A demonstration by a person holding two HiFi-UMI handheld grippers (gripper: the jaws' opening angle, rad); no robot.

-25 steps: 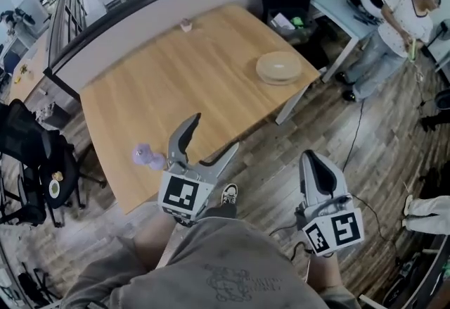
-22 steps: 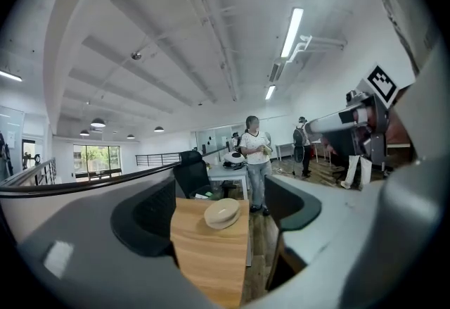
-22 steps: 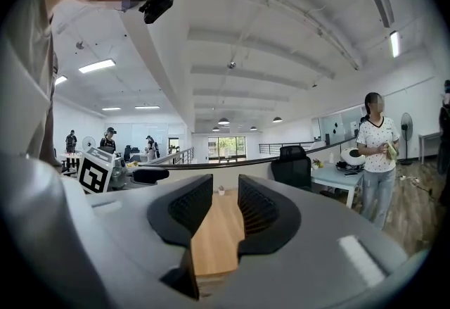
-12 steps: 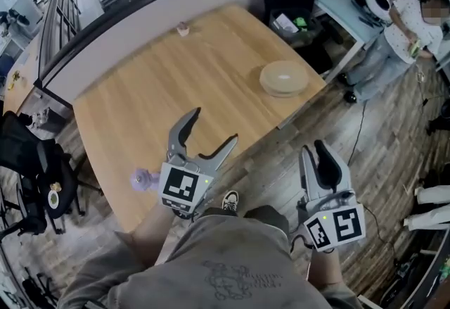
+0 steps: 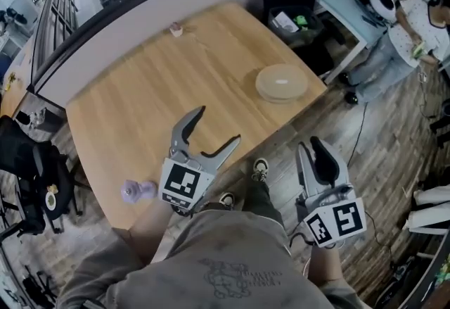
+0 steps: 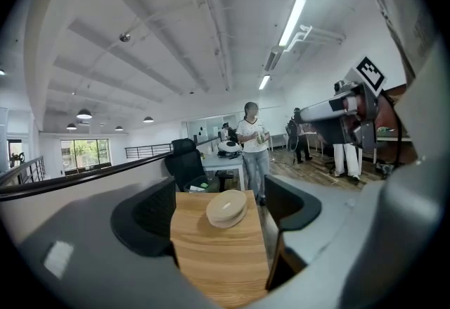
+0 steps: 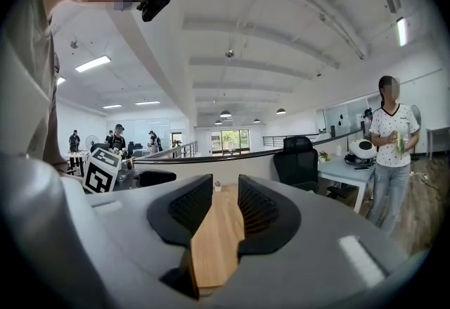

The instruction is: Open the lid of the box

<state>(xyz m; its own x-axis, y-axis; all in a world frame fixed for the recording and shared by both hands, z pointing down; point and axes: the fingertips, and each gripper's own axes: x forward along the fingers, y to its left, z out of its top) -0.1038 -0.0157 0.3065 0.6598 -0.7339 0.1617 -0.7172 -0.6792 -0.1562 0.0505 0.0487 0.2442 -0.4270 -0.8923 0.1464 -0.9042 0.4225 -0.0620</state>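
Head view, left to right. On the wooden table (image 5: pixel 140 89), near its front-left corner: small purple object (image 5: pixel 137 191). Just right of that, left gripper (image 5: pixel 218 126): hovers above the table's front edge, jaws spread wide, grips nothing. Farther right, near the table's right corner: round tan box (image 5: pixel 281 82), lid on, well apart from both grippers; shows between the open left jaws in the left gripper view, far off. Beyond the table's edge, over the wood floor (image 5: pixel 380 139): right gripper (image 5: pixel 311 149), jaws parted by a narrow gap, empty. At far right: standing person (image 5: pixel 411 19).
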